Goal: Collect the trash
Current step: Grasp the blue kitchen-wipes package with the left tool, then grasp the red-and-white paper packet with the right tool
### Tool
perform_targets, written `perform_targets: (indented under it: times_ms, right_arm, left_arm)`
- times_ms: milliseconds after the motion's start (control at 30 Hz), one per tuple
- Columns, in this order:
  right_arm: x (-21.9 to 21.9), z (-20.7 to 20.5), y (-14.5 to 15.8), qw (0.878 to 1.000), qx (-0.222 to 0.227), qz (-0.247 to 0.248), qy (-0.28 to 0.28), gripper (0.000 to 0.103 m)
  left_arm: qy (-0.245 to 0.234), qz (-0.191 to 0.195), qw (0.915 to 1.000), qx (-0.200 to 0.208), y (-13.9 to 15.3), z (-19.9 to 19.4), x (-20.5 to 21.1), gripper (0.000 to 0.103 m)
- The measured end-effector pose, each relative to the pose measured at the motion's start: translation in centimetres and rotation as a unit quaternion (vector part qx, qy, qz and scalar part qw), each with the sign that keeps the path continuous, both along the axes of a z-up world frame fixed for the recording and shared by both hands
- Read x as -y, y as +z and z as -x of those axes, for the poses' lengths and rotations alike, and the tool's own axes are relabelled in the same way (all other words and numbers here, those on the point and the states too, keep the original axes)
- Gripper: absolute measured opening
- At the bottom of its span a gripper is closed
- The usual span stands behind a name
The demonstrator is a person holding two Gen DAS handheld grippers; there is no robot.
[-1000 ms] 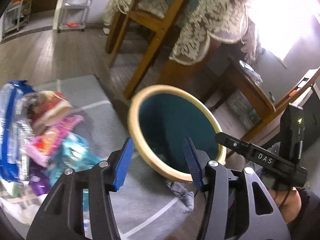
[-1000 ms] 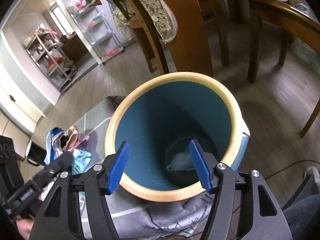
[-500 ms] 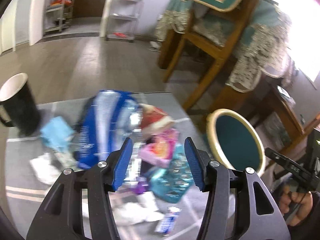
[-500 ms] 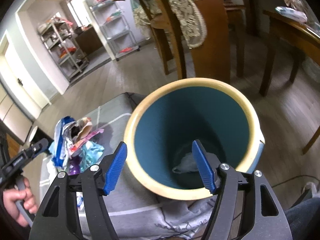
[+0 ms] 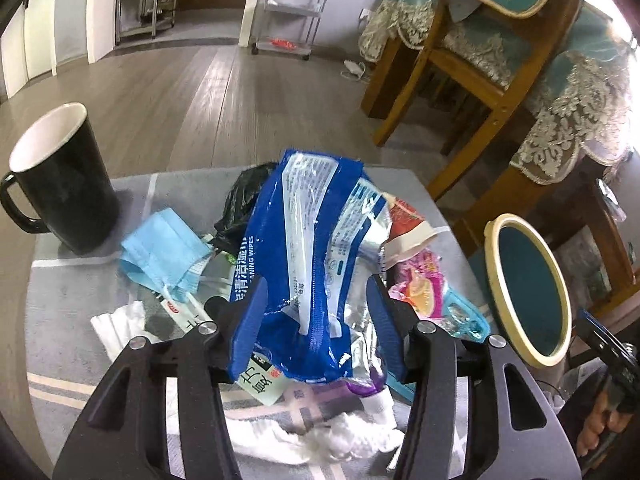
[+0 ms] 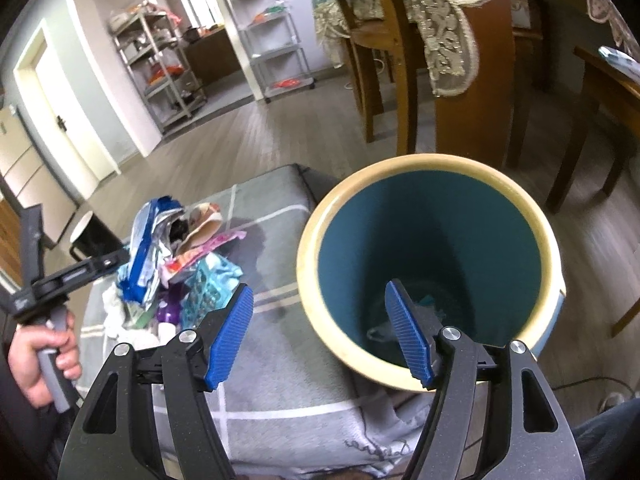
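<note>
Barely begun, judging by the pile. Far left of the bin [image 5: 500, 280], a black mug [image 5: 60, 176] on the grey cloth [image 5: 52, 312], likely not trash. Nearer the bin, a blue face mask [image 5: 164, 248] and white tissues [image 5: 116, 324], uncollected. Then a big blue wipes packet [image 5: 308, 240] on top of the heap, with pink and teal wrappers [image 5: 424, 288] just left of the bin. In the bin itself, only a scrap or two of pale rubbish [image 6: 376, 332] at the bottom.

Left gripper [image 5: 316, 284]: tilted down over the heap, well left of the bin, fingers about half open and just now closing, the wipes packet between them, seemingly not yet pinched. Right gripper [image 6: 318, 292]: angled down above the bin's near rim, fingers wide apart, nothing held.
</note>
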State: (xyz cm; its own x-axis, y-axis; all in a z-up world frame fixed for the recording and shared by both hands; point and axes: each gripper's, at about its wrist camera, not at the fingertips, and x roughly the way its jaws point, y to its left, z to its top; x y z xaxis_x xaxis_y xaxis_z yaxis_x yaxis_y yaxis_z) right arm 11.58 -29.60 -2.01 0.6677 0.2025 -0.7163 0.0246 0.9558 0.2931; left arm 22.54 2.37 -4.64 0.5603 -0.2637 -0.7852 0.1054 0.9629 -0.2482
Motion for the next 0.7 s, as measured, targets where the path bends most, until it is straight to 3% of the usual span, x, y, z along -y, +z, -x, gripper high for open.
perform_targets:
  times_ms: [133, 233, 700]
  right_arm:
    - [-1.0, 0.0, 0.0, 1.0, 0.0, 0.007, 0.014, 0.07]
    - [-2.0, -0.2, -0.2, 1.0, -0.003, 0.009, 0.025, 0.07]
    - [-7.6, -1.7, 0.0, 0.996, 0.006, 0.008, 0.093, 0.07]
  left_arm:
    - [0.001, -0.007, 0.9997, -0.022, -1.3, -1.1, 0.4, 0.03]
    - [-0.001, -0.008, 0.9996, -0.028, -1.7, -1.3, 0.3, 0.011]
    - [0.018, 0.04, 0.9988, 0.02, 1.9, 2.4, -2.8, 0.004]
